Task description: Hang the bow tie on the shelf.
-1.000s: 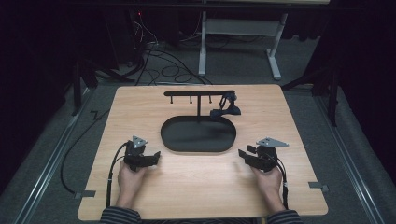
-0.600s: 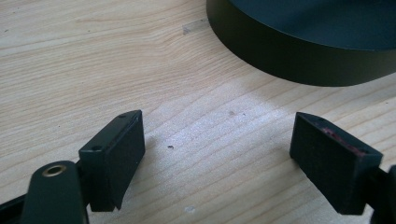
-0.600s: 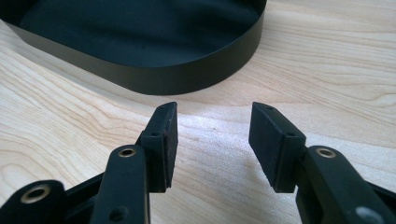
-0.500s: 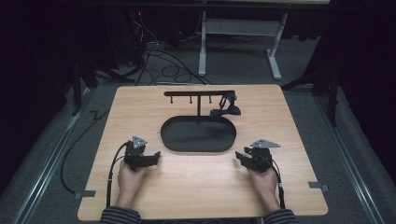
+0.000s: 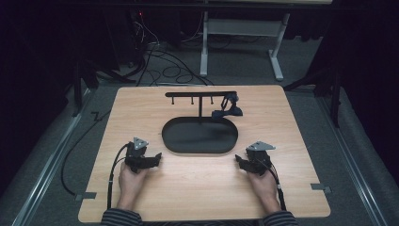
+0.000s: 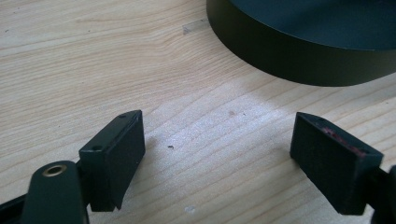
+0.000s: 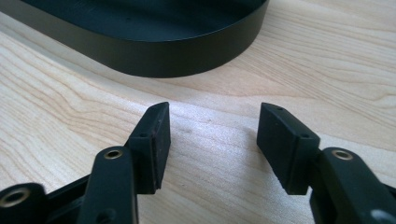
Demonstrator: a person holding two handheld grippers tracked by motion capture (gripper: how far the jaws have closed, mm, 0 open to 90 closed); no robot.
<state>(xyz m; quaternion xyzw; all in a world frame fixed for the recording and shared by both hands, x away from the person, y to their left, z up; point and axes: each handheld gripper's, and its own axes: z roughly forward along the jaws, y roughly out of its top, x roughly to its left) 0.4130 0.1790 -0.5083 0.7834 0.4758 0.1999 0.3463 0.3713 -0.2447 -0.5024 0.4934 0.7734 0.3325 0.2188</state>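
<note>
— Where is the black stand (image 5: 200,134)?
— On the table (image 5: 301,155), between our tongs. Left gripper (image 5: 151,159) is wide and empty. Right gripper (image 5: 241,162) just opened wide, empty too.
— Let's reach slowly for the dark thing (image 5: 227,108) hanging there.

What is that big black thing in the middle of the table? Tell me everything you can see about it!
It is a black stand that looks like matte metal. Its base is a flat oval with a low upright wall, resting on the wooden table. A thin post rises from the back of the base and carries a level bar with small pegs hanging under it. A small dark object hangs at the bar's right end; what it is I cannot tell. Neither gripper touches the stand.
</note>
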